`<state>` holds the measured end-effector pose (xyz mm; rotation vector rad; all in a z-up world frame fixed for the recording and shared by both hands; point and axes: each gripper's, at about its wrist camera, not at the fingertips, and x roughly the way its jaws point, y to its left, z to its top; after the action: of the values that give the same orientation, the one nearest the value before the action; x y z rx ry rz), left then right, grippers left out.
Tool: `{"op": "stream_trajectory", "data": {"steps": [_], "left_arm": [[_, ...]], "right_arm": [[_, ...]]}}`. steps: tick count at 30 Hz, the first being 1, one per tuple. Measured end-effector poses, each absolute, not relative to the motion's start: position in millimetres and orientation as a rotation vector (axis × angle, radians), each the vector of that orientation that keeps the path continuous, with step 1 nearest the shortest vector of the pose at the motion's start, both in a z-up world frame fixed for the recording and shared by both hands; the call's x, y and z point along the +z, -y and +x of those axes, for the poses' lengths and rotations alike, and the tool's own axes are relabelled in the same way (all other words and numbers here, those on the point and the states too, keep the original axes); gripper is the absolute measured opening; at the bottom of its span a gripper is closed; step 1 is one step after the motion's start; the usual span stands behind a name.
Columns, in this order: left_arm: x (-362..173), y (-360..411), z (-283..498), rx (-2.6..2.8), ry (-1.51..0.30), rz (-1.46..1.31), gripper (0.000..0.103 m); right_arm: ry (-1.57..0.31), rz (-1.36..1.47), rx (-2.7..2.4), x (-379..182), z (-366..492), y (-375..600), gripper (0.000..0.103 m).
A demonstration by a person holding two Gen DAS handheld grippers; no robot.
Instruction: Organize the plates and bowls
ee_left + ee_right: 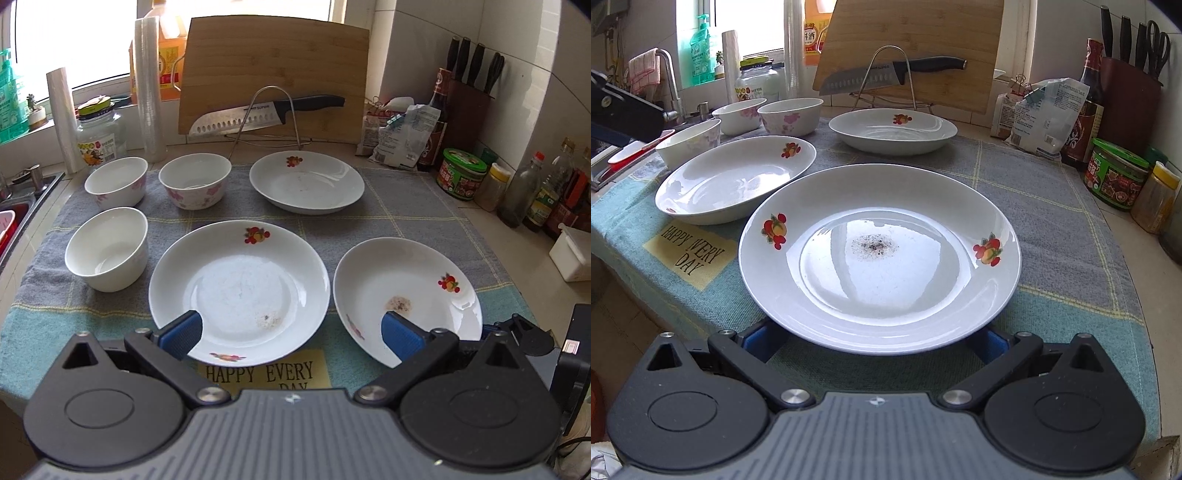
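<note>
Left tool (291, 332) spread wide, holding nothing, hovering above the near rims of two fruit-patterned plates: one (239, 291) ahead-left, another (406, 299) ahead-right. Three bowls (107, 249) sit further left on the towel-covered table (424, 206). Right tool (877, 341) spread wide, its fingers beneath the stained plate's near rim.

cloth patch (264, 374): "HAPPY EVERY DAY", black capitals on yellow, sewn at the near edge of the blue-grey cloth (417, 206)
knife blade (236, 117): "SUPOR", printed near the handle end
orange bottle label (809, 37): Chinese characters, too blurred to make out
jars, sauce bottles, packets: print present, unreadable
</note>
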<state>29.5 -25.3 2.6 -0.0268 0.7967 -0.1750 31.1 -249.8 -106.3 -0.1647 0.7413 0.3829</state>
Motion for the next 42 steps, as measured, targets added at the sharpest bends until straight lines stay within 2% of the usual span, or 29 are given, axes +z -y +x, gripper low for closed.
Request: {"op": "stream_trajectory", "data": {"steps": [18, 35, 41, 42], "left_arm": [[-19.8, 79.3, 121.1, -0.548, -0.862, 0.207, 0.102], [-64.3, 123.7, 200.6, -0.832, -1.067, 0.332, 0.102], [-74.3, 131.6, 209.8, -0.9, -1.135, 0.384, 0.099], [-75.8, 132.8, 211.1, -0.912, -1.151, 0.39, 0.095]], "right_arm": [[-0.707, -0.154, 0.347, -108.3, 23.7, 249.0, 0.103], [-0.68, -0.134, 0.313, -110.1, 20.1, 247.9, 0.103], [-0.667, -0.13, 0.31, -111.2, 17.9, 248.3, 0.103], [-0.662, -0.129, 0.31, -111.3, 17.7, 248.3, 0.103]]}}
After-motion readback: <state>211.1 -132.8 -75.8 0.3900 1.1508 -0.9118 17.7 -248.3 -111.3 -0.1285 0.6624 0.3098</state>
